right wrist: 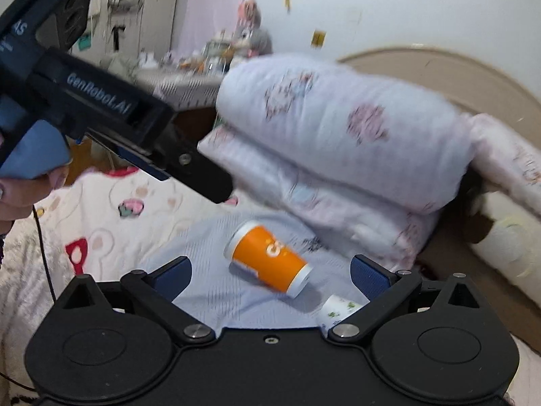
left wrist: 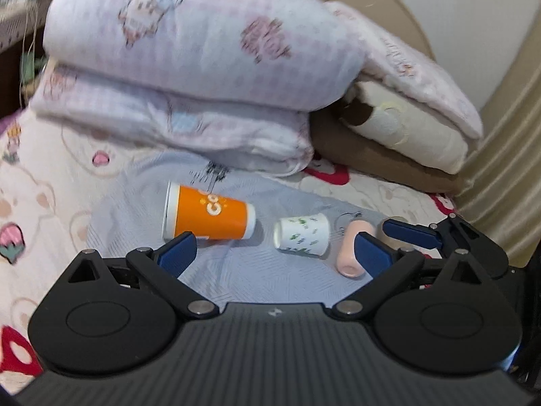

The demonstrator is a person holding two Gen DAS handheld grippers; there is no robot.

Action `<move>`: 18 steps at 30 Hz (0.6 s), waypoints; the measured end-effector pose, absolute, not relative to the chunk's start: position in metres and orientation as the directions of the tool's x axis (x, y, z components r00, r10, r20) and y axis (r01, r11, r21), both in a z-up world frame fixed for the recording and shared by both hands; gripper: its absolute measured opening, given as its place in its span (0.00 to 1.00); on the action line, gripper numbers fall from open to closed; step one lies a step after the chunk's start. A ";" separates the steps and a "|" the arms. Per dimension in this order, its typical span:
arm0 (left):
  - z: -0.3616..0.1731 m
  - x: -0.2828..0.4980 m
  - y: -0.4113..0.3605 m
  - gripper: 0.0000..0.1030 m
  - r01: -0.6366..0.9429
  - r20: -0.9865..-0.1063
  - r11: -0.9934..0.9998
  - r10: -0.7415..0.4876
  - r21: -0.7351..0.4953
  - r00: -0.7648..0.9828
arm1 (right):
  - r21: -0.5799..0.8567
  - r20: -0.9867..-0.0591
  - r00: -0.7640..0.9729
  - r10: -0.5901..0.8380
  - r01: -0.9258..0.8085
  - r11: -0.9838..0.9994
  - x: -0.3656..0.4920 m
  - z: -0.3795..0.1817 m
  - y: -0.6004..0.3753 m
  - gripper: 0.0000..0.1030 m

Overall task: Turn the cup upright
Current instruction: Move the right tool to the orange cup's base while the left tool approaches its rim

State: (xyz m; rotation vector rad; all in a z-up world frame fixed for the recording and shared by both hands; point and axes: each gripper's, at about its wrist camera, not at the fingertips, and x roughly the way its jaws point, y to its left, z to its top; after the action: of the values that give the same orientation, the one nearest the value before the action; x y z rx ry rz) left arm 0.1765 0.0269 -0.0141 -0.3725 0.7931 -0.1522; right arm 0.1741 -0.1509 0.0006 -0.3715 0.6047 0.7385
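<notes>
Three cups lie on their sides on the bed's blue cloth (left wrist: 236, 270). The orange paper cup (left wrist: 209, 215) lies just ahead of the left claw (left wrist: 274, 247), long axis crosswise, rim leftward. Right claw (right wrist: 270, 275) hovers farther back. Both claws are spread apart, empty.

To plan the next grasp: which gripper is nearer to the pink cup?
Right, probably. The right gripper has its tip just beside the pink cup, on the cup's right. The left gripper is held higher and farther back, to the left.
</notes>
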 end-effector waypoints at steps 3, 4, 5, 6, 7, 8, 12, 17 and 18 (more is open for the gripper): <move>-0.043 0.193 0.036 0.97 -0.025 -0.666 0.900 -0.302 -0.434 0.682 | -0.100 -0.684 0.528 0.503 -0.751 0.653 0.193 -0.020 -0.141 0.97; -0.052 0.198 0.038 0.96 -0.023 -0.663 0.896 -0.311 -0.444 0.681 | -0.093 -0.698 0.511 0.502 -0.760 0.643 0.195 -0.023 -0.140 0.97; -0.061 0.202 0.039 0.96 -0.028 -0.668 0.894 -0.312 -0.446 0.676 | -0.093 -0.711 0.496 0.498 -0.769 0.633 0.201 -0.029 -0.136 0.97; -0.071 0.206 0.041 0.96 -0.037 -0.681 0.896 -0.309 -0.442 0.664 | -0.100 -0.726 0.483 0.491 -0.779 0.618 0.207 -0.035 -0.131 0.97; -0.082 0.211 0.042 0.96 -0.044 -0.693 0.899 -0.304 -0.436 0.653 | -0.115 -0.737 0.475 0.481 -0.790 0.603 0.211 -0.042 -0.125 0.97; -0.090 0.214 0.044 0.95 -0.054 -0.702 0.900 -0.298 -0.432 0.647 | -0.131 -0.747 0.468 0.473 -0.800 0.585 0.215 -0.047 -0.121 0.97; -0.121 0.226 0.056 0.95 -0.109 -0.719 0.895 -0.269 -0.432 0.641 | -0.162 -0.764 0.428 0.483 -0.852 0.499 0.228 -0.068 -0.104 0.96; -0.147 0.233 0.069 0.91 -0.182 -0.718 0.876 -0.230 -0.447 0.656 | -0.165 -0.786 0.394 0.478 -0.877 0.451 0.252 -0.088 -0.086 0.96; -0.151 0.232 0.071 0.91 -0.196 -0.722 0.864 -0.241 -0.464 0.649 | -0.186 -0.791 0.397 0.465 -0.881 0.436 0.256 -0.093 -0.081 0.96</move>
State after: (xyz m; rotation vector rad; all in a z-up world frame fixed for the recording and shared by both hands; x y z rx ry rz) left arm 0.2323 0.0712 -0.1510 -0.5450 0.8763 -0.0274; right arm 0.2563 -0.0811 -0.0929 -0.6657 0.7302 0.9369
